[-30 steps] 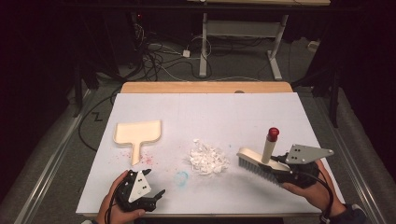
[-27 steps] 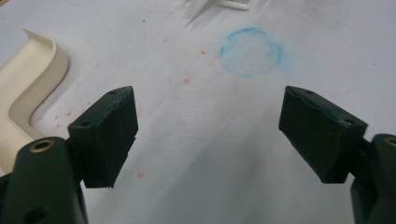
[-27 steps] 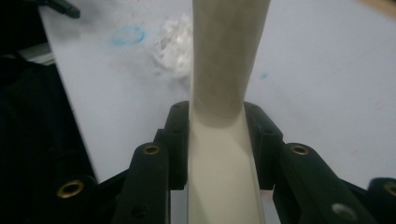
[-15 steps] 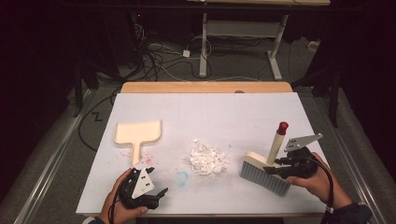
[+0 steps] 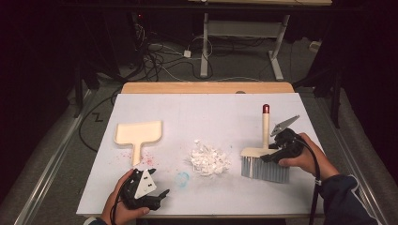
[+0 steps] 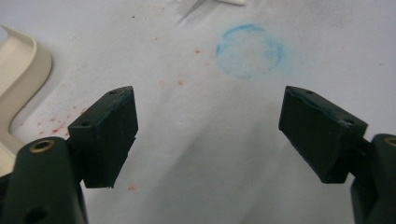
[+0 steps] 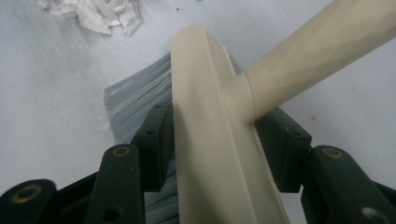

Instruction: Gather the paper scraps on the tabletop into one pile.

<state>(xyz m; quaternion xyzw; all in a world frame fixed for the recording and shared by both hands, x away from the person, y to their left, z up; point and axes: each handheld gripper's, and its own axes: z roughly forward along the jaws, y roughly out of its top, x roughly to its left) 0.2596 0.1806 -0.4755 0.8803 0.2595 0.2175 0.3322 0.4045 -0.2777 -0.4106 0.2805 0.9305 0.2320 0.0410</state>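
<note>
— High view first: where is the hand brush [image 5: 263, 159]?

— At the right of the white table [image 5: 211, 117], bristles down on the surface, its cream handle with the red tip rising upright. The right gripper [image 5: 277, 152] grips it; in the right gripper view the jaws are clamped on either side of the cream brush head [image 7: 210, 140], just below the handle.

— And the paper scraps [image 5: 210, 159]?

— Heaped at the table's middle, just left of the bristles and apart from them.

— What of the dustpan [image 5: 138, 134]?

— It lies flat at the left, well apart from the scraps, handle toward the person.

— The left gripper [image 5: 152, 197]?

— Low at the near edge, jaws spread wide and holding nothing, above a blue ring mark [image 6: 249, 57].
</note>
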